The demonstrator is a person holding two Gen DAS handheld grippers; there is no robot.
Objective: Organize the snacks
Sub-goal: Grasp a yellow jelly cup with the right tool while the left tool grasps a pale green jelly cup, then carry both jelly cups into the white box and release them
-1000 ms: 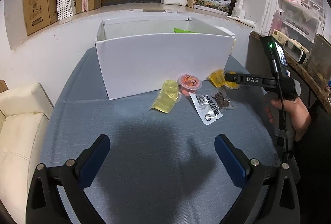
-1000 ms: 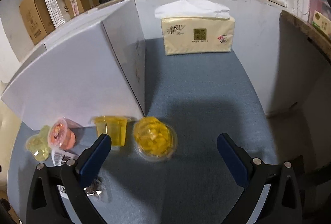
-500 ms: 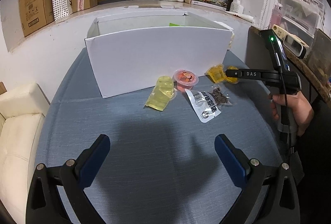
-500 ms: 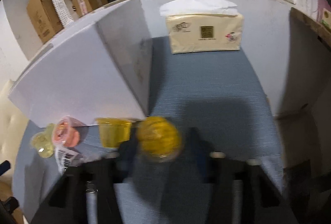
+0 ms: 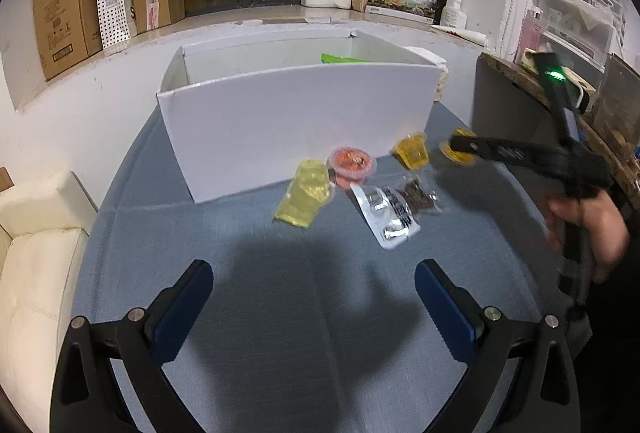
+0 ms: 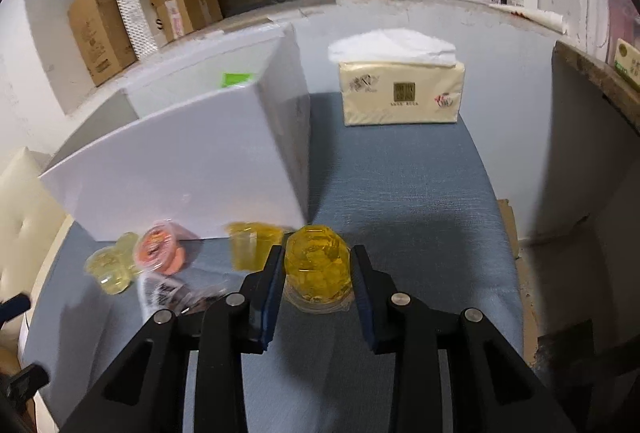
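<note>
Table [image 5: 280,313]: blue-grey cloth top, carries everything below.
White box [image 5: 296,129]: open-topped, at the table's far side; a green packet [image 5: 340,59] shows inside.
Tissue pack [image 6: 400,93]: behind the box's right end.
Left hand-held gripper [image 5: 314,293]: jaws spread wide, nothing between them.
Right hand-held gripper [image 6: 318,273]: jaws have just been closing – pads now clamp 1 yellow jelly cup [image 6: 318,265].
Loose snacks: 1 pale yellow pouch [image 5: 306,197], 1 dark-filled packet [image 5: 396,209], 1 pink cup [image 5: 352,165], 1 amber cup [image 5: 412,151] – all near the box front.
</note>
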